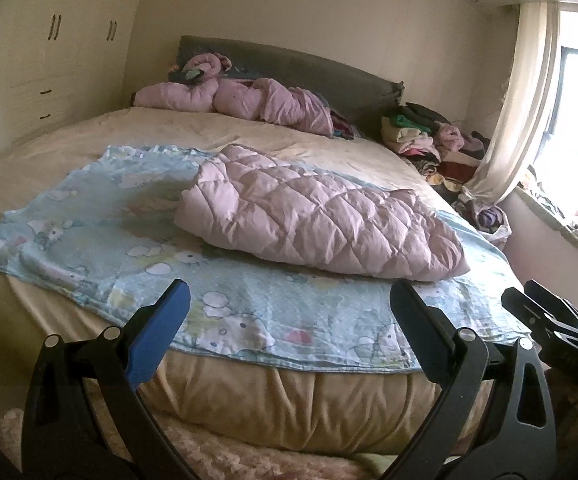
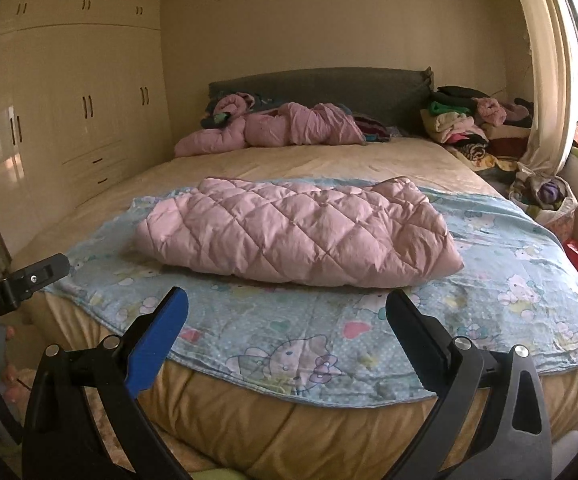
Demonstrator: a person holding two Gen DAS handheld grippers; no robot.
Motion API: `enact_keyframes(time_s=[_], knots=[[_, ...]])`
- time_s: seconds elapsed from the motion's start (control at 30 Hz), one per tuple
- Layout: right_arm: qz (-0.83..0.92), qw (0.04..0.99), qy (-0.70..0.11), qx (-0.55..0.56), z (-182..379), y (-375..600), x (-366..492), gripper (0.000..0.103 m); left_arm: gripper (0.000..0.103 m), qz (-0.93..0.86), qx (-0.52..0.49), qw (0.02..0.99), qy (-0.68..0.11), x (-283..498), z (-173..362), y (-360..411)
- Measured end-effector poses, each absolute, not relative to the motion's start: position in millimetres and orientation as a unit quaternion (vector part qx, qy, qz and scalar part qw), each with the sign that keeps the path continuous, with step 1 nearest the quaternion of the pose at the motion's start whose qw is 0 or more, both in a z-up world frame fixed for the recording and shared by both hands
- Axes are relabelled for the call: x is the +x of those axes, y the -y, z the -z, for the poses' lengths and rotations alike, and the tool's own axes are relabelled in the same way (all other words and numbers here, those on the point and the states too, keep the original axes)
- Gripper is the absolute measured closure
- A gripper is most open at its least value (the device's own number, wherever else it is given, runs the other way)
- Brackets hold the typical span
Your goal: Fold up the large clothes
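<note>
- Nearest the lens in the left wrist view, the left gripper [image 1: 289,304] fills the bottom of the frame, jaws spread wide and holding nothing; it hangs over the front edge of the bed [image 1: 289,408].
- The right gripper [image 2: 287,312] sits the same way at the bottom of its own view, jaws wide apart and empty.
- The pink quilted jacket [image 2: 297,228] lies in the middle of the frame as a compact bundle on a light blue cartoon blanket [image 2: 369,344], apart from both grippers.
- Judgement: this bundle looks already folded, so the step in hand is either finished or between garments. Next would likely be moving it aside or fetching the rumpled pink garment [image 2: 289,128] at the headboard, in the upper middle.
- Writing: small white letters on the other gripper's body at the left edge are too blurred to read. The blanket's cat cartoon prints carry no legible text.
</note>
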State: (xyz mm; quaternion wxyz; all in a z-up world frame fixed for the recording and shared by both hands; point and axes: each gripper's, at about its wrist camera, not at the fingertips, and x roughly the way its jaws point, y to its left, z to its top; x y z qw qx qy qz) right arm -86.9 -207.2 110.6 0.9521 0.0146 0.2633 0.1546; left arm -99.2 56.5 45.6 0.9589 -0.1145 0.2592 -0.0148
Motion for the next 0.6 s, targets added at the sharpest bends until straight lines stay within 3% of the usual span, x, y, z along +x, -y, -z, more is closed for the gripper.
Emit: enact_keyframes(time_s=[0.6], knots=[[-0.158, 0.950, -0.267, 0.014, -108.8, 203.2, -86.5, 0.004, 0.009, -0.009, -0.099, 0.958, -0.270, -100.2, -43.3, -56.0]])
